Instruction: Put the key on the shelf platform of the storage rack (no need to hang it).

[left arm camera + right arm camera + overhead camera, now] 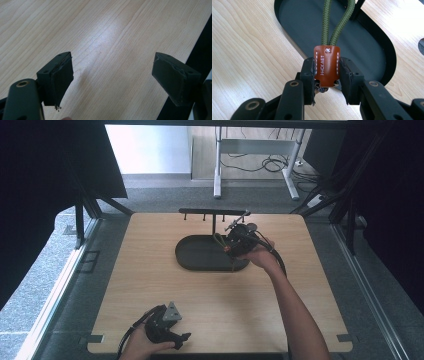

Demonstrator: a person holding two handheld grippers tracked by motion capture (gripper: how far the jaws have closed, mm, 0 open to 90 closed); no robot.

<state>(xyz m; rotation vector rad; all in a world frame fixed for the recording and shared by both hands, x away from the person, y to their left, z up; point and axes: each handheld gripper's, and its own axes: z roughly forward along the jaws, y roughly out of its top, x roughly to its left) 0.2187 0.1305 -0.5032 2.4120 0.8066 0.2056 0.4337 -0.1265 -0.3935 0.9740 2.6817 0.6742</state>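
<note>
My right gripper [327, 72] is shut on a brown leather tab [327, 63] with white stitching. A loop of green braided cord [337, 25] runs up out of the tab. The tab hangs over the near end of a black oval tray [367, 45]. In the high view the right gripper [235, 242] sits over the tray's [200, 255] right part, with the green cord [218, 240] at its left. My left gripper [181, 330] rests low near the table's front edge. Its jaws stand wide apart over bare wood, and nothing lies between the pads [61, 75].
A black rack [215, 212] with small hooks along its bar stands just behind the tray. The wooden table [150, 285] has its front edge [190, 57] close to the left gripper. Beyond the table's far side stands a desk frame [255, 150] with cables on the floor.
</note>
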